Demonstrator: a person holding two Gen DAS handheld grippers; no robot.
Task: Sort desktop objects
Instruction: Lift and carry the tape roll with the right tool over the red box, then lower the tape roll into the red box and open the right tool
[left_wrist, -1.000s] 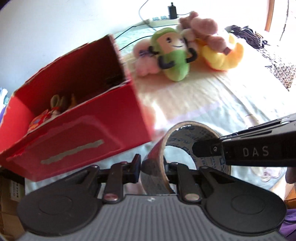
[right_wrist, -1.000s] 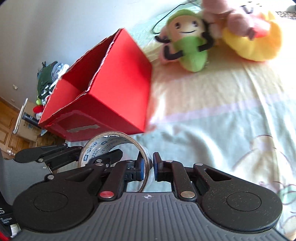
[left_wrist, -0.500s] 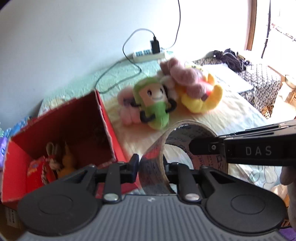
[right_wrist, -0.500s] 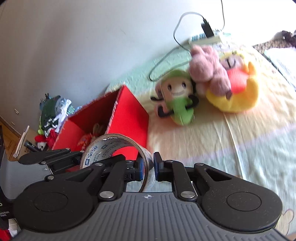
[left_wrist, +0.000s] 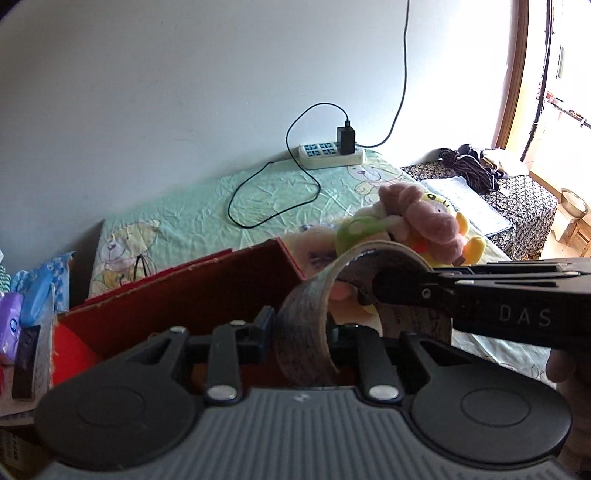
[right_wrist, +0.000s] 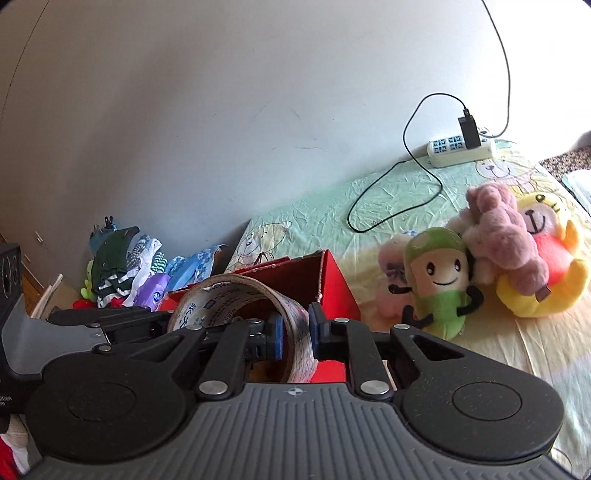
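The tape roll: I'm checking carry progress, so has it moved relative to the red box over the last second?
Yes. The tape roll, held by both grippers, has risen from in front of the red box to above its open top.

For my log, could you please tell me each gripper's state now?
Left gripper: shut on the tape roll.
Right gripper: shut on the tape roll.

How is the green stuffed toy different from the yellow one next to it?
The green plush toy is slimmer and lies nearer the red box; the yellow plush toy is rounder, farther off. The green one has thin black arms; the yellow one has a red belly. Both have smiling faces and lie on the bed sheet.
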